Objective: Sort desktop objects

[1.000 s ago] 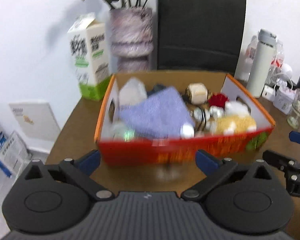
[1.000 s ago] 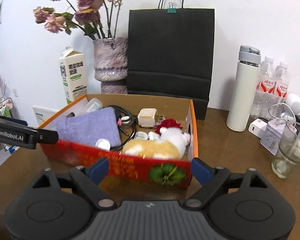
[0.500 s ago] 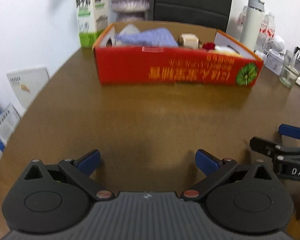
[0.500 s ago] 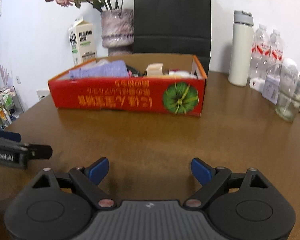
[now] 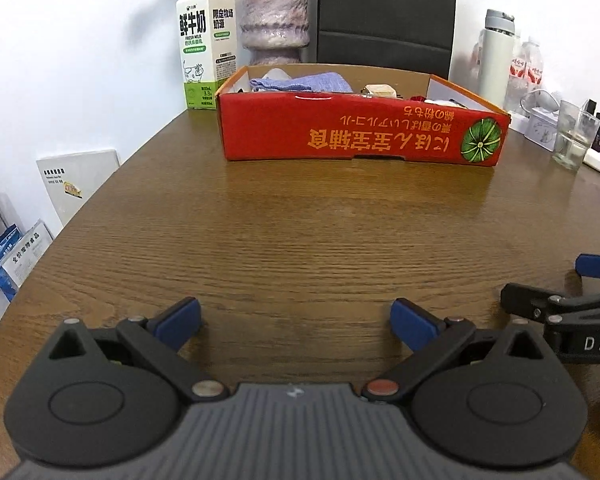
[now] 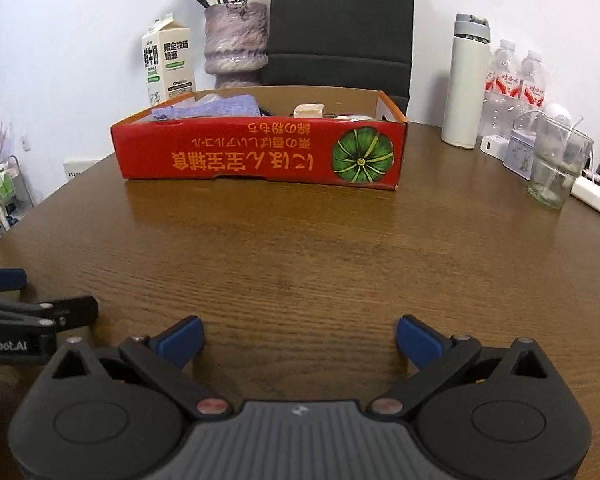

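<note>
A red cardboard box [image 5: 360,136] [image 6: 260,154] stands at the far side of the brown wooden table [image 5: 300,240]. It holds a purple cloth [image 5: 304,81] [image 6: 216,106], a beige block [image 5: 378,90] and other small items, mostly hidden by its front wall. My left gripper [image 5: 296,318] is open and empty, low over the table near its front. My right gripper [image 6: 300,334] is open and empty beside it. Each gripper shows at the edge of the other's view.
Behind the box stand a milk carton [image 5: 206,44], a purple vase [image 5: 274,16] and a black paper bag [image 6: 340,28]. To the right are a white flask [image 6: 466,80], water bottles [image 6: 516,76], a glass [image 6: 558,164] and a small tin [image 6: 522,152].
Both grippers have pulled back from over the box and dropped low over the table's near side. The box now stands far ahead. Both stayed open and empty.
</note>
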Demonstrator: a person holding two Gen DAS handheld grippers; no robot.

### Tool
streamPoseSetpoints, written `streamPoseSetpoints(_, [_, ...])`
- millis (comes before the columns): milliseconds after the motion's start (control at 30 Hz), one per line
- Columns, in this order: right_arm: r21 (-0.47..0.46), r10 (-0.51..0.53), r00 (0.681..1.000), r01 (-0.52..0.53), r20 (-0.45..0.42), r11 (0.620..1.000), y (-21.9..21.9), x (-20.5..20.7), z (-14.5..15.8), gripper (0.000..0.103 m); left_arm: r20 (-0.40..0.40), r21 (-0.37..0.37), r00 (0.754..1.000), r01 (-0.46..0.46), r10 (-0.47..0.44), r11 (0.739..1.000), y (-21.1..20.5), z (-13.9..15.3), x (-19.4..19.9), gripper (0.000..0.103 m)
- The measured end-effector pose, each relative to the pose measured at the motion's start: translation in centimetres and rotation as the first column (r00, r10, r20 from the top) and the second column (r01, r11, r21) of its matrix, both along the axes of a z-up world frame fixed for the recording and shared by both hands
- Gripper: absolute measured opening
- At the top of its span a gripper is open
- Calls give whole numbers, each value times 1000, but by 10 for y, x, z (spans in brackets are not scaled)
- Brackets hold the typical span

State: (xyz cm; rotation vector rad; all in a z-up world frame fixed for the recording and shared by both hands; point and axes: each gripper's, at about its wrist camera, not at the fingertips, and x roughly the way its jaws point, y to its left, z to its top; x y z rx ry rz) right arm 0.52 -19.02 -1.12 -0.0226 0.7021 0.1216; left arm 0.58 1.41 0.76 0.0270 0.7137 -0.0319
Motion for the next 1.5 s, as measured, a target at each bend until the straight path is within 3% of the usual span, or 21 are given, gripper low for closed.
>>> streamPoseSetpoints(1500, [-4,-18,1000,18,-2,1000,3,1,1,103,9,-3,1000,0,0,1000,-2,-2,1,103])
